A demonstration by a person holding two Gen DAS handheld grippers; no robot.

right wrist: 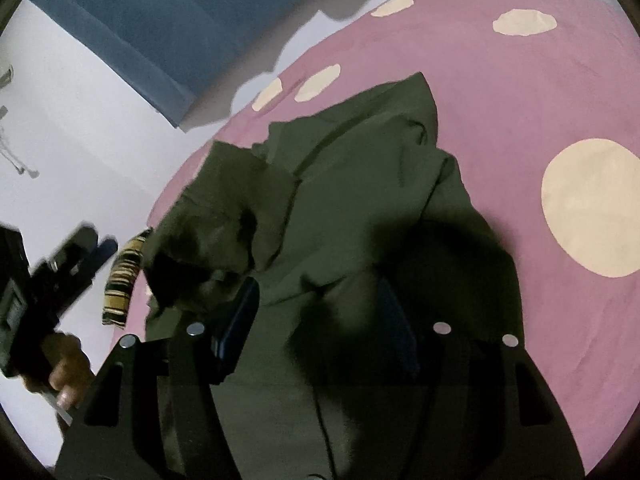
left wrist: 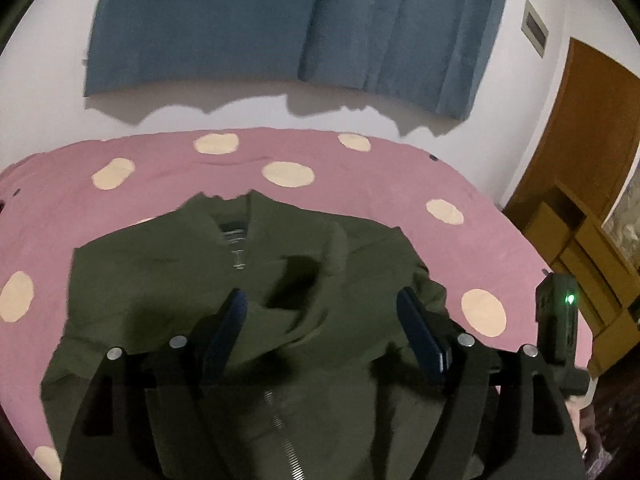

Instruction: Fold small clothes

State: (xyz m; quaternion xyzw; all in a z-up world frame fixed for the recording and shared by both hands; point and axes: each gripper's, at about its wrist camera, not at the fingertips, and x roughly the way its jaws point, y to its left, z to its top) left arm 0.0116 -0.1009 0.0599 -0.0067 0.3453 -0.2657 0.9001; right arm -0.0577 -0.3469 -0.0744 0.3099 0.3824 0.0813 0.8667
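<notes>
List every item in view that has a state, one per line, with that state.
Green jacket: lying on the bed, zipper open at the collar, partly folded and rumpled.
Pink spotted bedsheet: spread flat under the jacket.
Left gripper: open above the jacket, pinching nothing.
Right gripper: open over the jacket, no cloth gripped.
Striped cloth: bunched beside the jacket.
Blue curtain: drawn across.

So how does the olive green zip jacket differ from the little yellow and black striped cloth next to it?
The olive green zip jacket is one plain colour, while the yellow and black striped cloth is banded. The jacket is far larger and spread wide with rumpled folds; the striped cloth is a narrow bunched strip. The jacket lies under both grippers; the striped cloth sits off to its side. Both rest on the pink spotted cover.
</notes>
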